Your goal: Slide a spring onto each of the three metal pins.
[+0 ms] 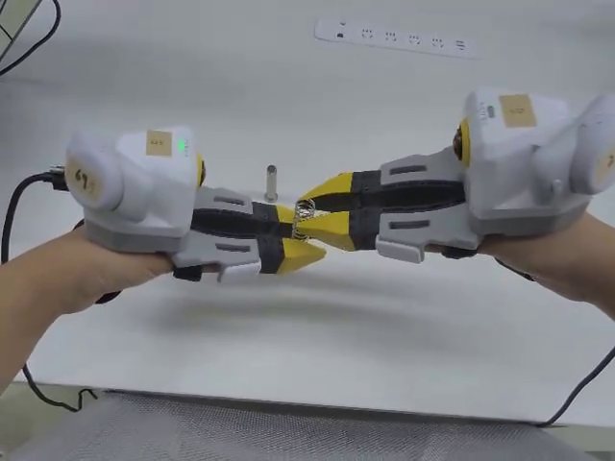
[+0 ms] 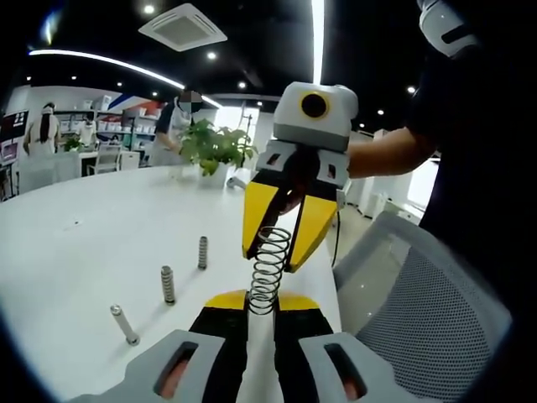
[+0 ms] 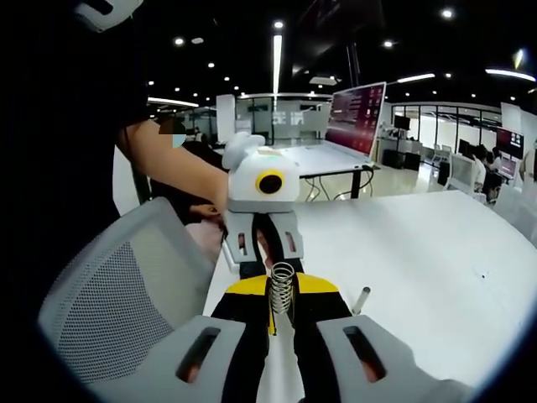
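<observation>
Meeting tip to tip, left gripper (image 2: 262, 302) and right gripper (image 3: 282, 294) both pinch one spring (image 1: 303, 219) (jaws nearly closed on it), pin (image 1: 272, 182) beyond.

The left tool (image 1: 303, 237) and right tool (image 1: 300, 217) meet tip to tip, both gripping one spring (image 1: 301, 227). Their bodies block 9 and 3 o'clock. A pin (image 1: 272, 182) stands just behind at 11. The worktop (image 1: 384, 317) lies open at 6. A power strip (image 1: 396, 38) sits far off at 1.
</observation>
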Tool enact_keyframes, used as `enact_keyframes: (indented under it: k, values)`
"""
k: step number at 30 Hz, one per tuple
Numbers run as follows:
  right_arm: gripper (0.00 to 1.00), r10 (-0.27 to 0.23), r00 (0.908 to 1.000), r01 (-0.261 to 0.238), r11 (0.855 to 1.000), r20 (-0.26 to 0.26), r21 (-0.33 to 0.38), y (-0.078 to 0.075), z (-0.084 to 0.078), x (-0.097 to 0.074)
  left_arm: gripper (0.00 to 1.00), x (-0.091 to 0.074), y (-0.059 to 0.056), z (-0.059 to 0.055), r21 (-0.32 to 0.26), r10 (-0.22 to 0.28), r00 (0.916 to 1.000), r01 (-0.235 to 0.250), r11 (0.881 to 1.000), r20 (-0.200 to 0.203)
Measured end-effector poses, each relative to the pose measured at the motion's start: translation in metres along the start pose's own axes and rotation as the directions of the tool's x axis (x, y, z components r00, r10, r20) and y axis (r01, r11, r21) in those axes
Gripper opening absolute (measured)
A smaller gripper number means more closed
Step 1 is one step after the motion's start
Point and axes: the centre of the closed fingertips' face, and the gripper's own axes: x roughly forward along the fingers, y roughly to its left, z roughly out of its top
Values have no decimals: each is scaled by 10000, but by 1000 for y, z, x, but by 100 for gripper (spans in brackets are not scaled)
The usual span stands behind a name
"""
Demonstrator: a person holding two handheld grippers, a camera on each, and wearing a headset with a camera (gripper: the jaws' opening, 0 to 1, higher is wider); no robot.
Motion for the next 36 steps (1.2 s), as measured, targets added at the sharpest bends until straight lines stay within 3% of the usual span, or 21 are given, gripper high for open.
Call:
enact_keyframes:
  k: [25,36]
  values:
    - [7,-68,10000,68,10000,31,1,-3,-3,3,6,-1,4,-3,-111,254,9997,-254,9996,0]
    - [7,-299,9995,298,9995,-74,-58,-8,-4,-1,20,-4,10,-3,-78,637,9979,-637,9979,66]
